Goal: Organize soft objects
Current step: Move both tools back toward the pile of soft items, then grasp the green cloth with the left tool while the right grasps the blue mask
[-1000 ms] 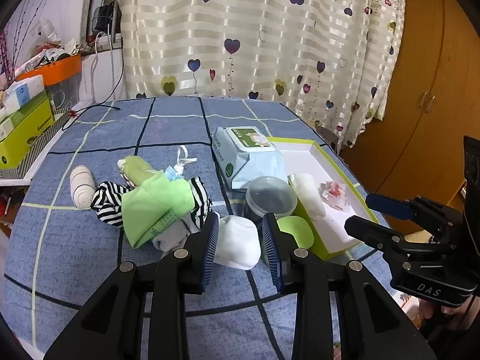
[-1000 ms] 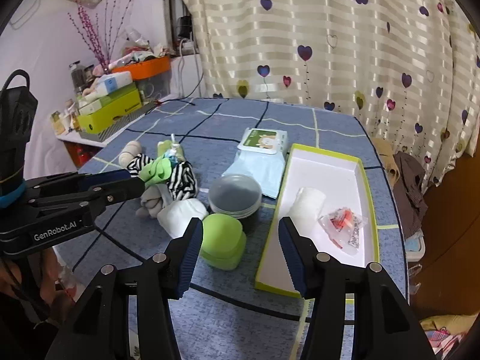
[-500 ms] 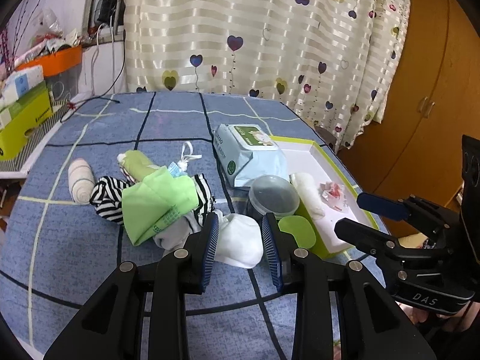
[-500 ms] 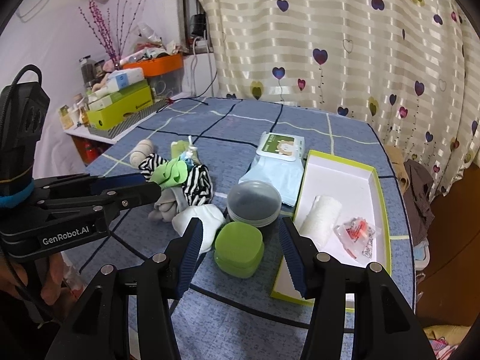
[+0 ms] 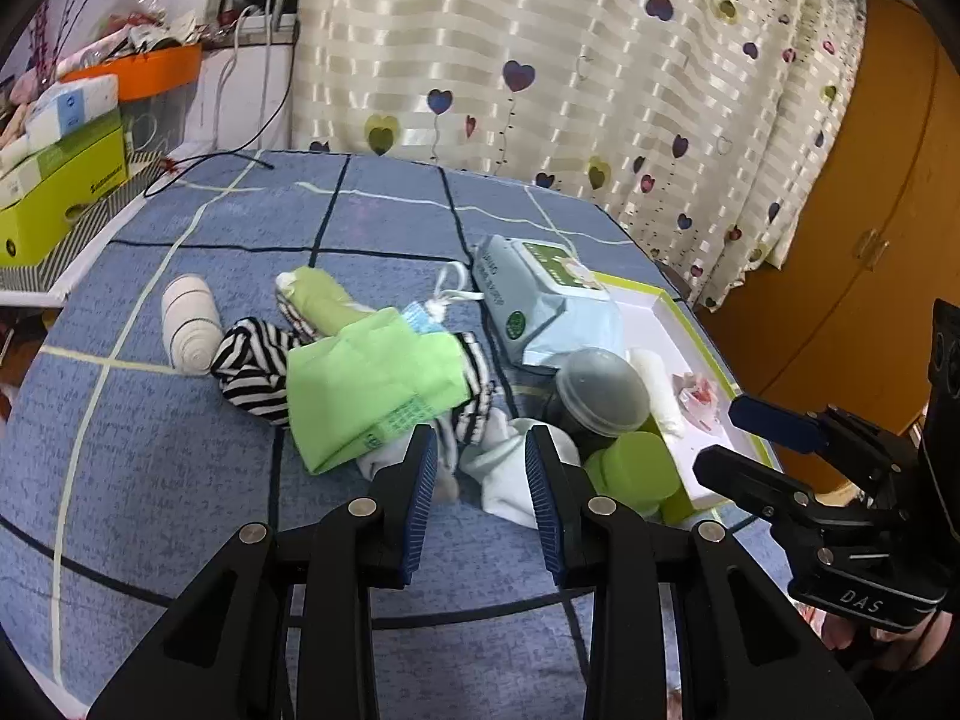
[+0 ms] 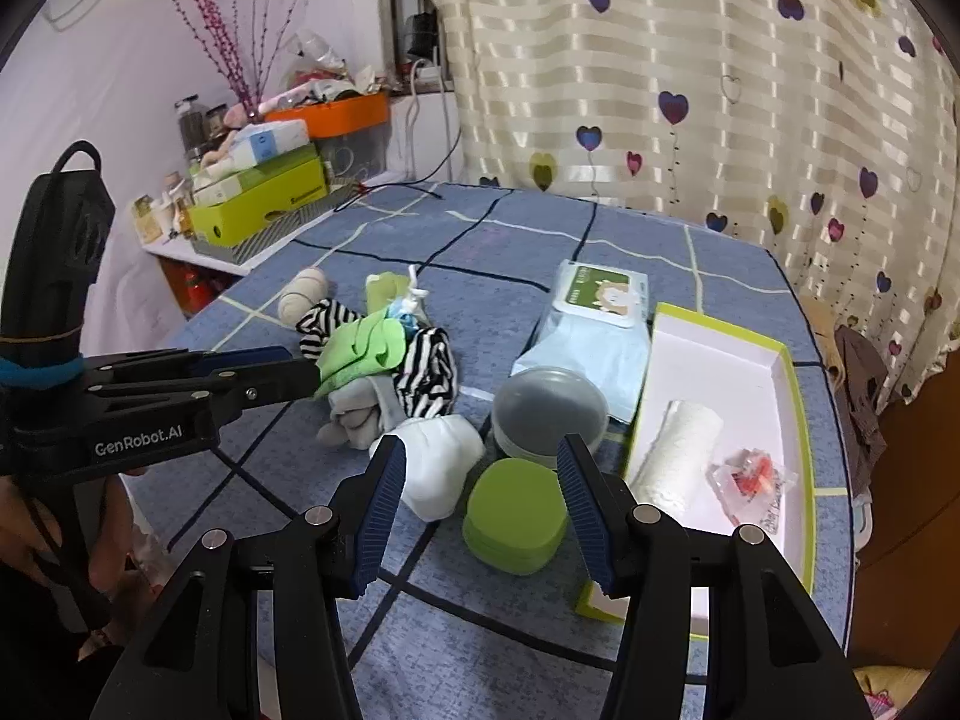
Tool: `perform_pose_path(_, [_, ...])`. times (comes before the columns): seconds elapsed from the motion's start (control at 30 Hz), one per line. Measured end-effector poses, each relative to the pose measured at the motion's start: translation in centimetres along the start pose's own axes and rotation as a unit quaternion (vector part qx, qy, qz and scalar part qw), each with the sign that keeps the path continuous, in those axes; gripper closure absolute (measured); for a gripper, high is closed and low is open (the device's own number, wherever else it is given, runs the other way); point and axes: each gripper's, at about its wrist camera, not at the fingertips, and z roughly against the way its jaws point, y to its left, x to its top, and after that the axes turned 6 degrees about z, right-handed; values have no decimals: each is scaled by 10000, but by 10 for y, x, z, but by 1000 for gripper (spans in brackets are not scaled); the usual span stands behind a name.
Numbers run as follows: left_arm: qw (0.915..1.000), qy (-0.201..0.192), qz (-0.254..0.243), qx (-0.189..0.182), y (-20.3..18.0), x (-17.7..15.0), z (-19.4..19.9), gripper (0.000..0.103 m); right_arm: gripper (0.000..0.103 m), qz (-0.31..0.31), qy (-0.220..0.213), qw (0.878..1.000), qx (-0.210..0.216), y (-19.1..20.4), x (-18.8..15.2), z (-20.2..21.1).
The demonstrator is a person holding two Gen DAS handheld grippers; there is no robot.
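Left gripper (image 5: 478,480) open, empty, aimed at white sock (image 5: 510,474). Right gripper (image 6: 480,501) open, empty. Advise lowering squarely, pinching mid-bundle.

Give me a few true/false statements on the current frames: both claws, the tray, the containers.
1. The left claw is open and holds nothing. True.
2. The white tray holds a white roll. True.
3. The green container sits inside the tray. False: it sits on the blue cloth, beside the tray.
4. The right claw grips the white sock. False: it is open and empty.
5. The wipes pack lies left of the tray. True.
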Motion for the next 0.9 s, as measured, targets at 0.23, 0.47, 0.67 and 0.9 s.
perform_pose_path(0.23, [9996,-43,261,89,24,8,-5,71,51,72,60,9999,117,4,3,-10])
perform_pose_path(0.47, [9987,33,447,237,47,13,-17,49,51,125,134,9996,208,7,9,-24])
perform_pose_path(0.67, [9975,202,639,241,65,14,-35,46,51,225,188,9991,303,14,16,-38])
perform_pose_path(0.9, [9950,453,880,94,80,15,-61,46,51,216,313,9988,293,11,18,-50])
